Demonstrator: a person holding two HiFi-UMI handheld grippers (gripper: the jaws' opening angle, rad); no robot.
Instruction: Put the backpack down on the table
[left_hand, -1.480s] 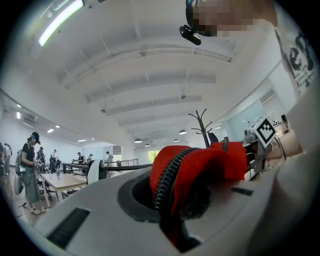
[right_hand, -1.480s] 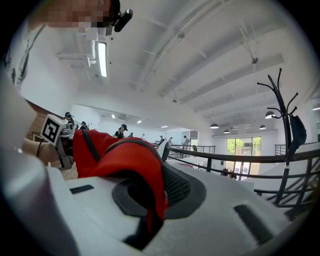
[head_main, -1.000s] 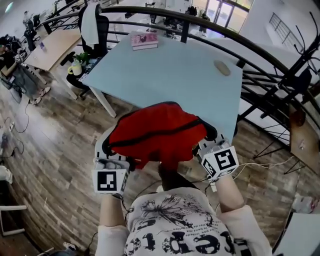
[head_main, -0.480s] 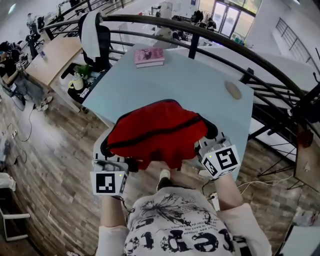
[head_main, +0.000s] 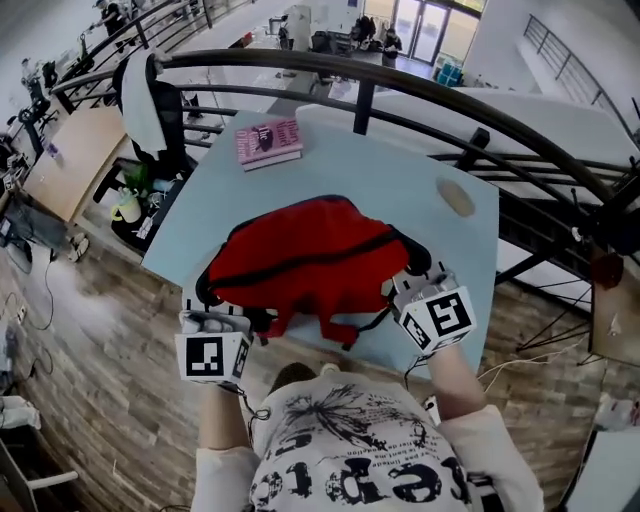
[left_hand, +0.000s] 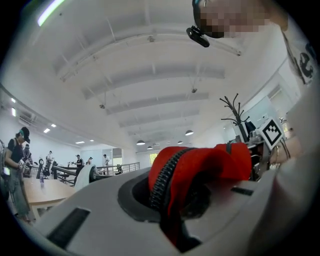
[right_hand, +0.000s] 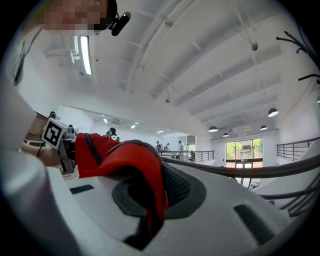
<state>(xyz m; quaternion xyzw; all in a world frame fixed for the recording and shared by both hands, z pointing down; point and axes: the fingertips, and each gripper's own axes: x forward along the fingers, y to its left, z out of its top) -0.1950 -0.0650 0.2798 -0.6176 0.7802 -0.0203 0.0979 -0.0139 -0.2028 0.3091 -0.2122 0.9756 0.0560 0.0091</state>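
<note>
The left claw (head_main: 216, 305) is clamped tight on the left edge of the red backpack (head_main: 305, 258). The left gripper view shows its two pale jaws pinching a fold of red cloth right at the black zipper (left_hand: 161, 175), a stiff seam that likely gives a surer hold than loose fabric. The backpack hangs stretched between the two claws, lying broad and flat rather than bunched, over the near half of the pale blue desk (head_main: 400, 160). Its dark straps (head_main: 335, 330) dangle past the near edge toward the person. Holding it by both sides keeps the bag level, so it can probably go down flat in one lowering move. Whether its underside already touches the desk cannot be told from above. The right claw (head_main: 405, 288) grips the bag's right edge the same way, its jaws closed on a red fold with black mesh beside it in the right gripper view. The pink book (head_main: 268, 142) by the far left corner and the small tan oval object (head_main: 455, 197) near the right edge both lie well apart from the bag. The middle of the desk is thus open for the landing, and the bag seems not yet released.
</note>
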